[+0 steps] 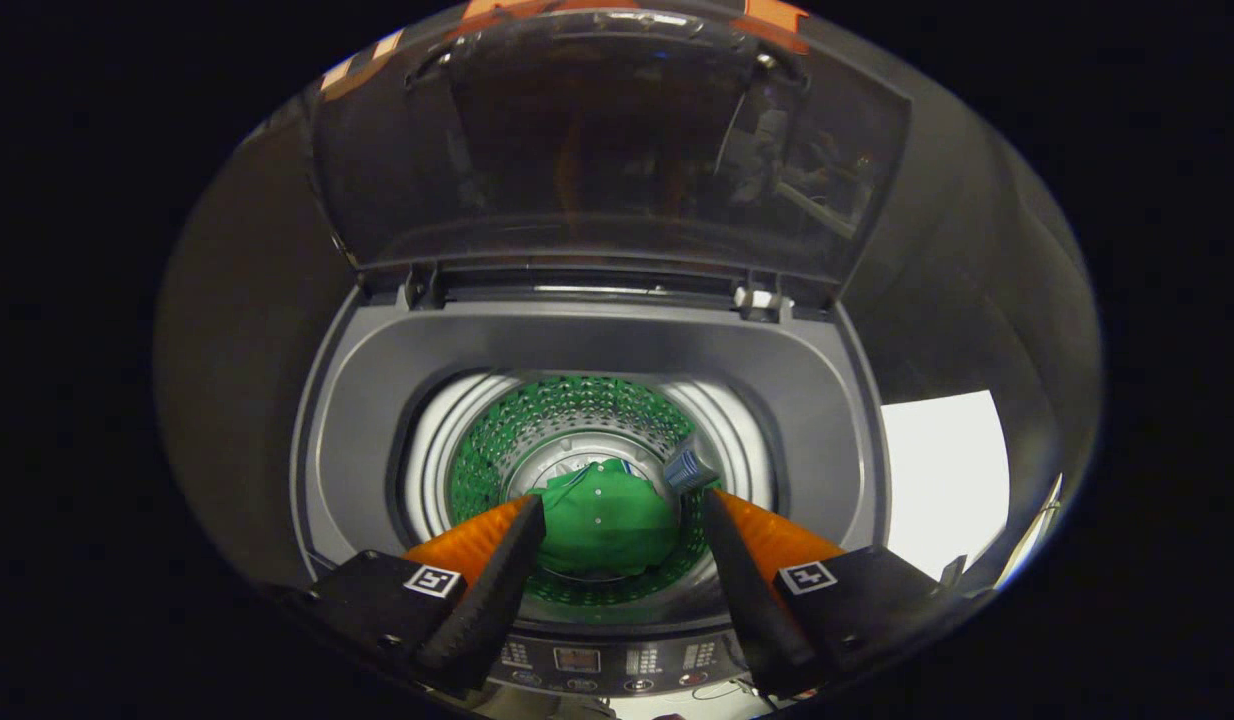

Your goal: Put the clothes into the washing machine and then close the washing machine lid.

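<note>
- Here the gripper (622,520) is seen with its fingers spread apart and holding nothing, poised above the open mouth of the washing machine (377,400).
- On the left, the grey top deck of the machine is seen curving round the drum (497,440), whose holed wall drops away below the fingers.
- Between the fingers and well beneath them, the green clothes (607,525) are seen lying bunched on the drum floor, so the loading part is judged done.
- Just ahead of the right finger a small bluish ribbed part (689,468) is seen by the drum wall; what it is cannot be told.
- Beyond the drum, the lid (617,160) is seen standing raised on its hinge at the back edge, its long axis running left to right across the machine and its free edge uppermost.
- The coming move is judged to turn on that: the lid lies forward of and above the gripper, so the fingers would have to be lifted clear of the opening and brought behind the free edge.
- On the right, open room is seen beside the machine, with a white sheet (942,480) lying there.
- Nearest the fingers, the control panel (617,662) is seen along the front edge.
</note>
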Tool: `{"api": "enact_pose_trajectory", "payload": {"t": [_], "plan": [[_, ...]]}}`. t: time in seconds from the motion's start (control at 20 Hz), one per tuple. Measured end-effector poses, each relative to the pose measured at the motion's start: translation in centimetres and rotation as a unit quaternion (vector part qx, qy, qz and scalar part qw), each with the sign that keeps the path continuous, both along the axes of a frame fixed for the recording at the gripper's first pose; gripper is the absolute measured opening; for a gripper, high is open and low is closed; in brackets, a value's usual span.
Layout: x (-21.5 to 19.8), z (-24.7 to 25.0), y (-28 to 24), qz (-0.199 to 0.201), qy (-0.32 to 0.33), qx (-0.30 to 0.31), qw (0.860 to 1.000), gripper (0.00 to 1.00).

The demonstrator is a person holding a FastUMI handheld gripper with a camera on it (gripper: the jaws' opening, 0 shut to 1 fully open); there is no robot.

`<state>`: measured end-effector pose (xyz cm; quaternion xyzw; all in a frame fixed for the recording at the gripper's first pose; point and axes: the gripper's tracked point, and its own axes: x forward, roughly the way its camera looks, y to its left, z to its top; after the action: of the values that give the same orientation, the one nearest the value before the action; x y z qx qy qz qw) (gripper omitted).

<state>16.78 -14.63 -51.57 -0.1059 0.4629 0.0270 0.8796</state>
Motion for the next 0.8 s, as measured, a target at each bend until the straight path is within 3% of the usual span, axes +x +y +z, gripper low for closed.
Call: {"api": "enact_pose_trajectory", "payload": {"t": [0.4,0.8], "plan": [[-0.2,9.9,0.6,-0.015,-0.066,0.019,0.998,1.0],[3.5,20.0,4.0,0.006,-0.147,0.049,0.988,1.0]]}}
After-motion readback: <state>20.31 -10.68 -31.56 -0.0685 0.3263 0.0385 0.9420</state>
